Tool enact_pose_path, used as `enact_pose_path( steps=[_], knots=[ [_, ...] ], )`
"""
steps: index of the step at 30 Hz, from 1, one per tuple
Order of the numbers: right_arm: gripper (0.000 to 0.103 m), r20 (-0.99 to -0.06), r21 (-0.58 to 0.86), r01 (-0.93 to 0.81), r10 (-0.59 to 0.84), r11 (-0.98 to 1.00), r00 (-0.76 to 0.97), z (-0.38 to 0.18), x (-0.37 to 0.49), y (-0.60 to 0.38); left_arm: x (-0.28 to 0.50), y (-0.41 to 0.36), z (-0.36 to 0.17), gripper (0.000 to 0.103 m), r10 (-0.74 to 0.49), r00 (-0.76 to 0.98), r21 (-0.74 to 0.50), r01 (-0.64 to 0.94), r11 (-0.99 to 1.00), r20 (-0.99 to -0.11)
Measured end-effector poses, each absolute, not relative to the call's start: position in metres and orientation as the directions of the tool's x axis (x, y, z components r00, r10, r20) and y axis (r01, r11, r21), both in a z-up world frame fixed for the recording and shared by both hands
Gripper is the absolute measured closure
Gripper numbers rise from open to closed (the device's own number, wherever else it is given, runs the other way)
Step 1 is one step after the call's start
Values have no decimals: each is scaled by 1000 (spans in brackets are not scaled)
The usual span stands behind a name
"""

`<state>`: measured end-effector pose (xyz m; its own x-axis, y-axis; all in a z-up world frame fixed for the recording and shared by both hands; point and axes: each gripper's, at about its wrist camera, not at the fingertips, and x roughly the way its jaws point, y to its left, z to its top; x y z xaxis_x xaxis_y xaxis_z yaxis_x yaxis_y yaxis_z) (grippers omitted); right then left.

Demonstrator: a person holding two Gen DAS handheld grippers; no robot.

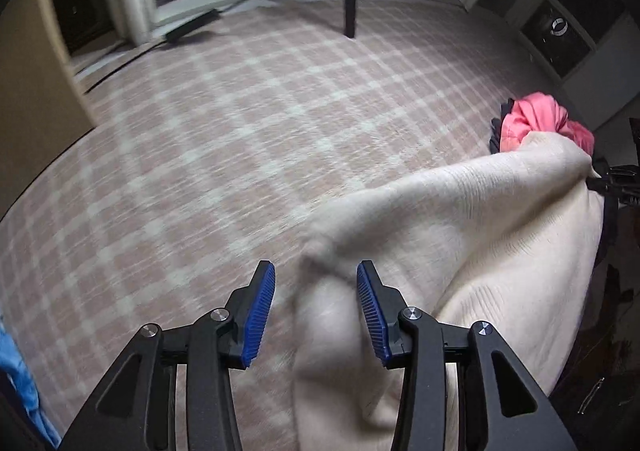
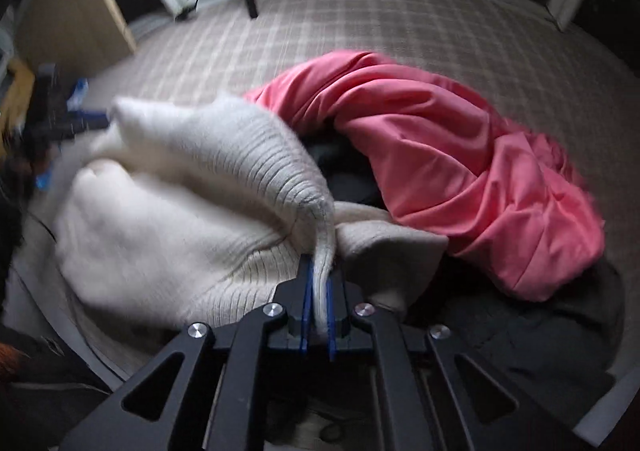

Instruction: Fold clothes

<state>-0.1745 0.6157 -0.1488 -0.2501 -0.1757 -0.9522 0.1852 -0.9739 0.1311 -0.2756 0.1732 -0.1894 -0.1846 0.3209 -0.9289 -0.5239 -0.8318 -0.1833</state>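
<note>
We see the cream ribbed knit sweater point(image 2: 192, 211) pinched at a fold of its edge between the blue pads of the right gripper point(image 2: 318, 315), whose jaws are pressed together on the fabric; from that pinch the knit spreads up and to the left in the right wrist view, over a bed covered in a pink and white checked spread point(image 1: 240, 123); in the left wrist view a blurred lobe of the same sweater point(image 1: 460, 251) lies between the blue ribbed fingers point(image 1: 260, 315) of the left gripper point(image 1: 316, 315), which stand apart, and we cannot tell whether either pad touches the cloth; a crumpled coral-pink garment point(image 2: 460, 171) lies just behind the sweater, over a dark garment point(image 2: 540, 331) whose shape we cannot make out; a scrap of light blue cloth point(image 1: 24, 379) is cut off at the left wrist view's lower left; both views are smeared by motion.
</note>
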Motion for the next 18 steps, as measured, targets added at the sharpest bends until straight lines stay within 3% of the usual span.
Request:
enact_pose_path(
  steps=[1,3,5,6,7,8,10,11,13,14,18],
  knots=[
    [94,-951,131,182,-175,-975,-255,-146,-176,615,-278,176,-192,62,309,-185,-169,-531,-830,-933],
    [72,-949,130,176,-174,-976,-264,-140,-180,614,-281,177,-194,60,304,-171,-170,-536,-827,-937],
    [59,-936,138,173,-186,-975,-299,-133,-187,612,-284,178,-199,62,314,-148,-192,-532,-825,-938],
    [57,-927,144,173,-194,-974,-322,-129,-192,612,-285,180,-202,70,322,-134,-206,-532,-821,-937],
    [57,-921,153,179,-206,-972,-332,-128,-197,609,-284,183,-204,89,333,-120,-221,-538,-814,-935],
    [57,-920,166,195,-223,-967,-323,-130,-202,605,-283,186,-205,95,344,-105,-236,-544,-805,-933],
    [57,-927,160,219,-223,-963,-303,-140,-213,598,-275,189,-198,95,366,-109,-246,-563,-789,-924],
    [58,-928,155,230,-221,-961,-300,-142,-212,594,-270,188,-191,95,390,-112,-259,-578,-774,-914],
    [91,-920,160,252,-237,-954,-314,-136,-196,591,-256,183,-171,95,433,-122,-278,-606,-745,-893],
    [99,-915,162,263,-245,-951,-320,-133,-188,589,-249,178,-162,95,436,-134,-270,-615,-741,-890],
    [99,-897,170,308,-277,-936,-346,-121,-156,582,-211,143,-121,95,451,-170,-256,-627,-735,-876]
  ],
)
